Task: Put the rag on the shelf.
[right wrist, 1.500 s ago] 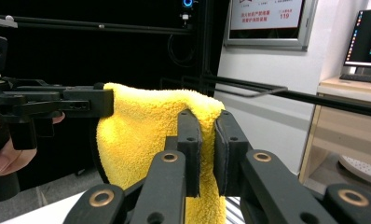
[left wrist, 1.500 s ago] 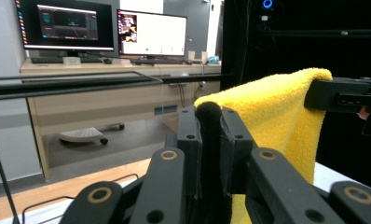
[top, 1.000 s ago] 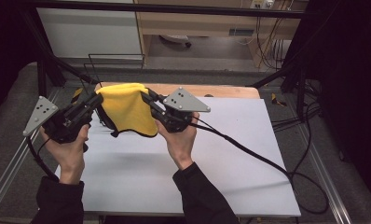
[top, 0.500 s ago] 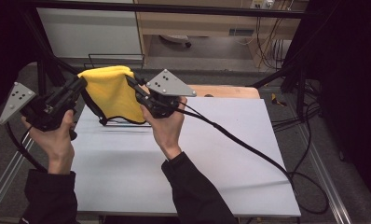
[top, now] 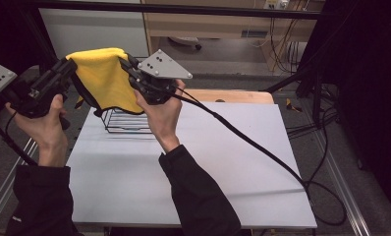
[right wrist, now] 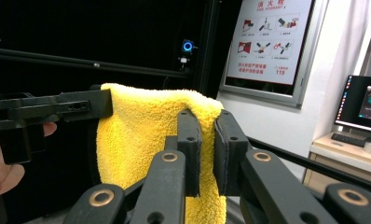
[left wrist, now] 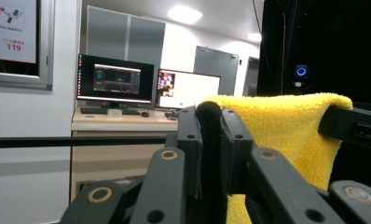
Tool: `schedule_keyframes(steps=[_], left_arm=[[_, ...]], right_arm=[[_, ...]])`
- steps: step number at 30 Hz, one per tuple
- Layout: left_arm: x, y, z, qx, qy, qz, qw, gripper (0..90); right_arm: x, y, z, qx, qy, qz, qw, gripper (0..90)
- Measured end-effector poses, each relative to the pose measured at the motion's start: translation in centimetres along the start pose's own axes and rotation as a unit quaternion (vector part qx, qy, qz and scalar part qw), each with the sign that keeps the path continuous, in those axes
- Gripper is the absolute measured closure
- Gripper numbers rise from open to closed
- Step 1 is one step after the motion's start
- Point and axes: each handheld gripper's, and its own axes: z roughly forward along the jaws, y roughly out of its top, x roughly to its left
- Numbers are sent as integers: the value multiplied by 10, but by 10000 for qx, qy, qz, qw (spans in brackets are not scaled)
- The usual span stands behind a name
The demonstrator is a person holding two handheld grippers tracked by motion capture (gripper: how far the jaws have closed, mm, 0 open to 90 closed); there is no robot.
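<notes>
We record the cloth (top: 105, 78) as bright yellow, plain and unpatterned, with a dark edge along its hanging hem. The left gripper (top: 69, 66) and right gripper (top: 126, 63) are black, with brass-coloured pivot rings in the gripper views; the right one's top plate is grey. The wire rack (top: 127, 122) is black. The table (top: 208, 162) is plain white. The sleeves (top: 203, 196) are black.
</notes>
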Motion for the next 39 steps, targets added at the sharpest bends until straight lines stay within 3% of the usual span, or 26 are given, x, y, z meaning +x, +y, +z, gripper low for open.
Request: schedule_keyframes(steps=[22, 26, 34, 39], left_arm=[[14, 50, 35, -129, 79, 153, 9998, 802], [16, 57, 44, -36, 115, 298, 9995, 802], [25, 67, 66, -23, 109, 289, 9995, 802], [33, 65, 82, 15, 62, 273, 9996, 801]], right_arm=[[-15, 48, 34, -210, -220, -254, 9992, 830], [-20, 51, 41, -176, -289, -256, 9991, 830], [-33, 56, 53, -232, -319, -165, 9991, 829], [-44, 54, 61, -203, -361, -122, 9991, 829]])
